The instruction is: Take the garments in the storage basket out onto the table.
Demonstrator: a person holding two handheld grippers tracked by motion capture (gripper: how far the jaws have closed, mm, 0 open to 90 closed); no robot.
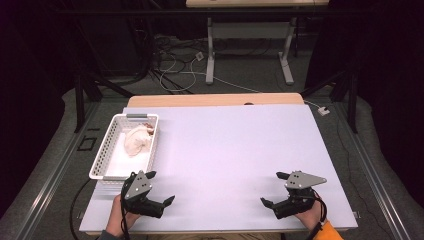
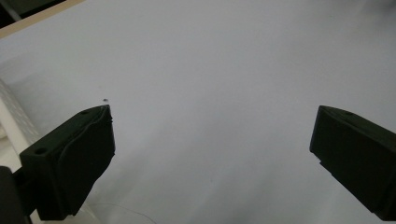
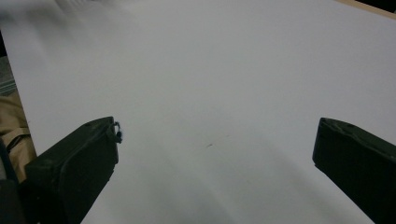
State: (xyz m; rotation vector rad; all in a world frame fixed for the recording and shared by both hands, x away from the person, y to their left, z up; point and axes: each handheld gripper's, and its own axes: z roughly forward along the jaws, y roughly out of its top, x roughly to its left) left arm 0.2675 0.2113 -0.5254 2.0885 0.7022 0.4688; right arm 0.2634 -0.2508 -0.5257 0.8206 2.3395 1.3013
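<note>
A white perforated basket [image 1: 111, 142] stands at the table's left side with a crumpled cream cloth [image 1: 136, 140] lying in it. Just in front of the basket, near the front left of the white table top [image 1: 230, 150], my left gripper [image 1: 161, 187] stands open with nothing between its jaws. My right gripper [image 1: 275, 189] rests near the front right, also open and empty. In the left gripper view the gripper [image 2: 212, 126] has both jaws wide apart over bare white surface, with the basket's edge [image 2: 11, 116] at the far left. The right gripper view has its gripper [image 3: 217, 135] the same way.
The table's wooden back edge [image 1: 215, 99] runs behind the white sheet. Beyond it another table's legs [image 1: 211, 55] and loose cables [image 1: 175, 70] lie on the floor. Dark frame posts [image 1: 80, 95] flank the table. A tan sleeve or trouser [image 3: 11, 135] sits at the right gripper view's left.
</note>
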